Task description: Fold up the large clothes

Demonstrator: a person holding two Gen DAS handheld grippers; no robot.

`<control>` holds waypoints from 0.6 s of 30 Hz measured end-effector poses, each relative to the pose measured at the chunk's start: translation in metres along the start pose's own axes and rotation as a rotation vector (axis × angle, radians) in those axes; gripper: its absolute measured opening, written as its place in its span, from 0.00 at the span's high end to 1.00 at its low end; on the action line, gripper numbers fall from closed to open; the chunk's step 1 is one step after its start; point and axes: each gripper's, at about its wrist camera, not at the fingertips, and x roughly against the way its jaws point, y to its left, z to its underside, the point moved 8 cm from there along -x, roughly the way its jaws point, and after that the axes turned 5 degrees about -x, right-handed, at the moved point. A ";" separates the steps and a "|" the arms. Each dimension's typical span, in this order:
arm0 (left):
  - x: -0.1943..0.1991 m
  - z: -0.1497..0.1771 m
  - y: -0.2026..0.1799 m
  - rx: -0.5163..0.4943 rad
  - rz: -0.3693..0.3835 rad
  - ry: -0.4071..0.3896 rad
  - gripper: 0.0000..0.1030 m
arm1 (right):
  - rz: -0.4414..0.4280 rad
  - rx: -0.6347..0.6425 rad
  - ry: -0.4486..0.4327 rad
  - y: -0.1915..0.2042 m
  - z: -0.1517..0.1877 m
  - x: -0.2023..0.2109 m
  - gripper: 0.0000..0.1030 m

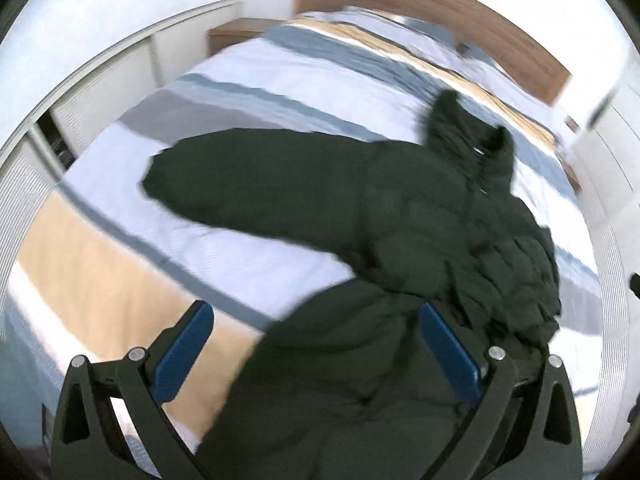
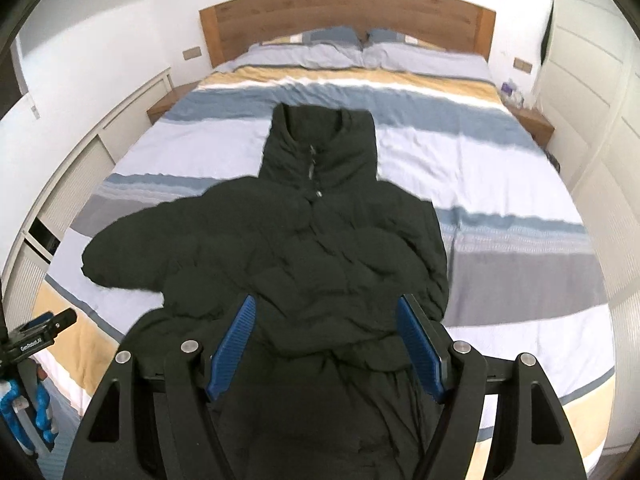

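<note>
Right gripper [image 2: 326, 342], left gripper [image 1: 316, 346]: both spread wide, empty. Jacket [image 2: 304, 240]: puffy, soft, light; best gripped at 9 o'clock sleeve [image 2: 120, 256].

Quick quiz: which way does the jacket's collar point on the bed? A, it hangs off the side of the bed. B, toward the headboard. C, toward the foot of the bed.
B: in the right wrist view the jacket lies flat with its collar toward the headboard and pillows.
</note>
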 end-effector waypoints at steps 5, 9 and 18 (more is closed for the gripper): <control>0.001 0.005 0.054 0.098 -0.027 -0.002 0.00 | -0.003 0.023 -0.004 0.020 -0.003 0.000 0.29; -0.010 0.013 0.088 0.178 0.028 -0.001 0.00 | -0.007 0.036 0.026 0.035 0.007 -0.014 0.29; -0.060 0.026 0.155 0.360 0.104 0.042 0.00 | 0.000 0.039 0.105 0.059 0.026 -0.056 0.29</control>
